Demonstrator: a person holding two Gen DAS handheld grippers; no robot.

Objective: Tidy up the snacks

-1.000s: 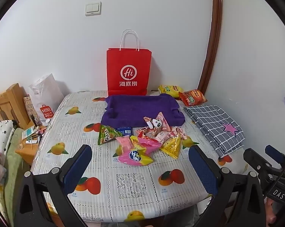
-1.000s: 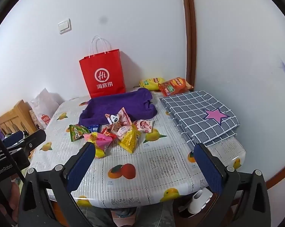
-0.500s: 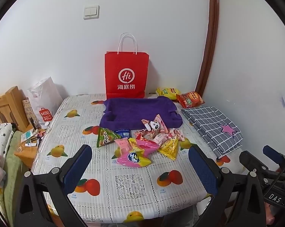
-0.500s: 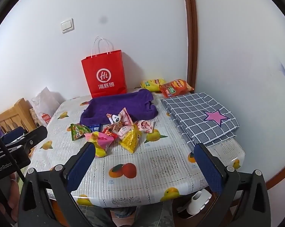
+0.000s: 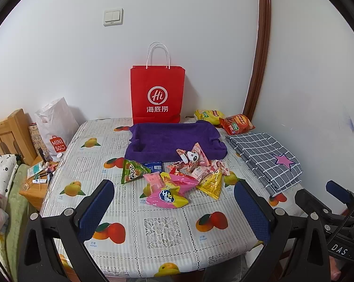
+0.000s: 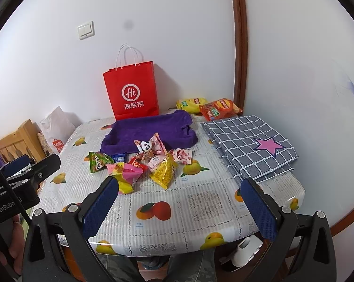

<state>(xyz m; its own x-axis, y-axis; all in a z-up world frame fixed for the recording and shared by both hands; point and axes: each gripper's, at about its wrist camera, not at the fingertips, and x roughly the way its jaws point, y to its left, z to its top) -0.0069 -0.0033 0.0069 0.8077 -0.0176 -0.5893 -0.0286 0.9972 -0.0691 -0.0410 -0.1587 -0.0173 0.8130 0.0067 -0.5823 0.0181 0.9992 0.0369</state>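
A heap of small snack packets lies mid-table, in front of a purple cloth tray. A green packet rests at the heap's left. Two chip bags, yellow and red, lie at the back right. My left gripper hovers open over the table's near edge, short of the heap. My right gripper is open too, with nothing between its fingers.
A red paper bag stands against the wall behind the tray. A folded checked cloth with a pink star lies on the right. A white bag and a wooden bedside stand are left of the table.
Both wrist views have drawn back and risen slightly, so the table and snacks sit a little lower and smaller. Nothing on the table has moved; both grippers stay open.
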